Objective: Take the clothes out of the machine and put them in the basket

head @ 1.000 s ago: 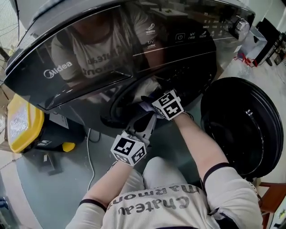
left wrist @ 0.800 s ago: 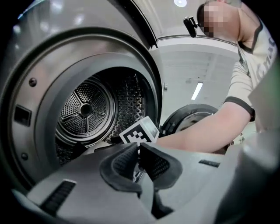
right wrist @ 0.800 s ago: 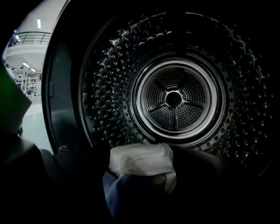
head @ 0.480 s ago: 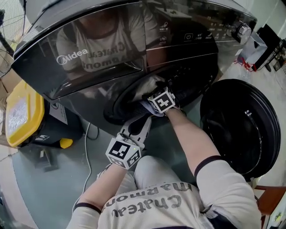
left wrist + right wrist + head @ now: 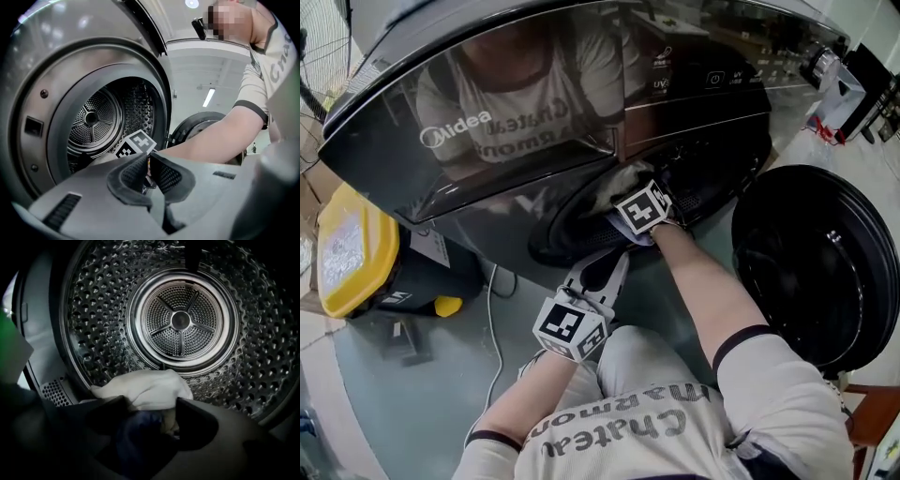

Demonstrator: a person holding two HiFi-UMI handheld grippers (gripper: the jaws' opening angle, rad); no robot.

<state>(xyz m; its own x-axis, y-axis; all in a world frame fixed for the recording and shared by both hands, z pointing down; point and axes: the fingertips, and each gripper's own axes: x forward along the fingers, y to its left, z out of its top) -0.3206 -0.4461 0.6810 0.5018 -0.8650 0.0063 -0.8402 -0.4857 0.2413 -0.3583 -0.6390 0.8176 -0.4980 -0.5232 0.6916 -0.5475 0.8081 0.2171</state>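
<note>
A white cloth [image 5: 145, 387] and a dark blue cloth [image 5: 140, 427] lie at the bottom of the perforated steel drum [image 5: 93, 310]. My right gripper [image 5: 150, 416] is inside the drum and tilted down. Its jaws stand wide on either side of both cloths and are closing on them. In the head view only its marker cube [image 5: 642, 208] shows at the mouth of the dark Midea machine [image 5: 534, 112]; its jaws are hidden. My left gripper [image 5: 149, 161] stays outside, level, just below the opening, shut with nothing between its pads.
The round machine door [image 5: 820, 262] hangs open at the right. A yellow-topped container [image 5: 342, 248] stands on the floor at the left, with a white cable [image 5: 490, 309] beside it. The person kneels close to the machine's front.
My right gripper has dipped further into the drum mouth. The left gripper has stayed about where it was below the opening.
</note>
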